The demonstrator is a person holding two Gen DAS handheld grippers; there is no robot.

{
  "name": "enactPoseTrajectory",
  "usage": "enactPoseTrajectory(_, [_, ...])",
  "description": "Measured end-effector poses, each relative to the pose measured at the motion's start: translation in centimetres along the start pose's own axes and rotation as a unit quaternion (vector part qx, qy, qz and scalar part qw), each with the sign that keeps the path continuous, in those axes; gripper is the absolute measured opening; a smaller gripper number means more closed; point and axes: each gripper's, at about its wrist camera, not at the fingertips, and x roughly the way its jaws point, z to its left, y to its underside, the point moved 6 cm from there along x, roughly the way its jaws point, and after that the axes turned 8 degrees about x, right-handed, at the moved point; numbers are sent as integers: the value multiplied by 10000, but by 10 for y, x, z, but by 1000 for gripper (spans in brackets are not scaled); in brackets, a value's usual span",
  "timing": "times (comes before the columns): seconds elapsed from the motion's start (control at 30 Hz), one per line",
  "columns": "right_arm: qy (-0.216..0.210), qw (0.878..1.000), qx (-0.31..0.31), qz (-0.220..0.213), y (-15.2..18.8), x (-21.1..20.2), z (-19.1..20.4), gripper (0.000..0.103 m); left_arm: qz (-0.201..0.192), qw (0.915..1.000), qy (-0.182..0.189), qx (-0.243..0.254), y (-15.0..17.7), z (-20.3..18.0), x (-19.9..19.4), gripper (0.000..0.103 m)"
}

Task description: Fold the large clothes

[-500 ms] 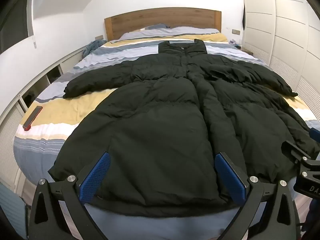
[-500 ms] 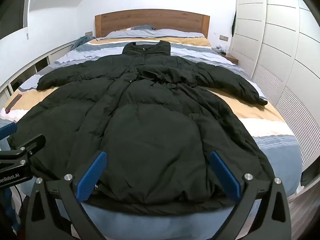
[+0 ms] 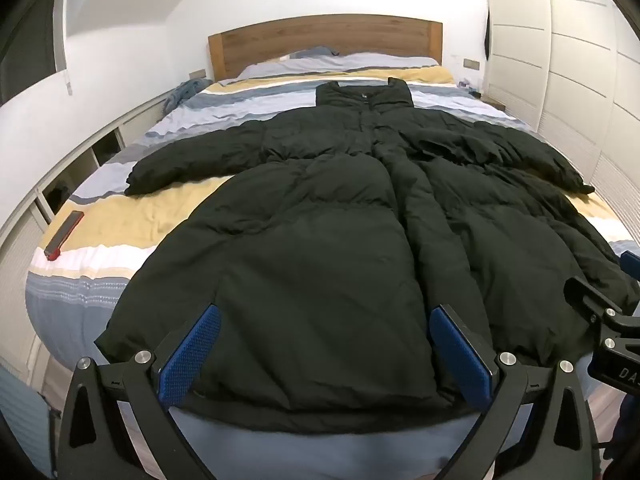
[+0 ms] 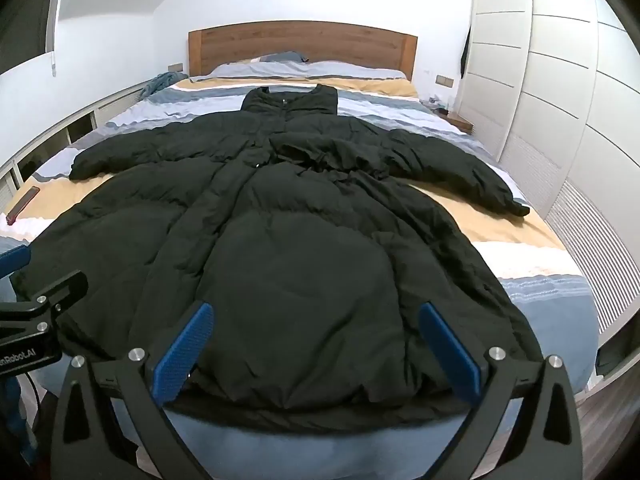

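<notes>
A large black puffer coat [image 3: 340,240] lies spread flat on the bed, collar toward the headboard, both sleeves stretched out sideways, hem at the foot edge. It also fills the right wrist view [image 4: 304,248]. My left gripper [image 3: 326,354] is open and empty, hovering just above the left part of the hem. My right gripper [image 4: 314,350] is open and empty, just above the right part of the hem. The right gripper shows at the right edge of the left wrist view [image 3: 604,320], and the left gripper at the left edge of the right wrist view [image 4: 36,320].
The bed [image 3: 132,216] has a striped blue, yellow and white cover and a wooden headboard [image 3: 324,40]. A slim dark and red object [image 3: 64,230] lies near the bed's left edge. White wardrobe doors [image 4: 560,112] stand on the right, low shelving [image 3: 60,184] on the left.
Both grippers have shifted very slightly; the coat has not moved and both grippers stay open.
</notes>
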Motion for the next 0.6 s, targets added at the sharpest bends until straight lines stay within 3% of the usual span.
enactPoseTrajectory(0.6, [-86,10000,6,37,-6,2,5,103,166,9997,138,-97,2,0,5,103])
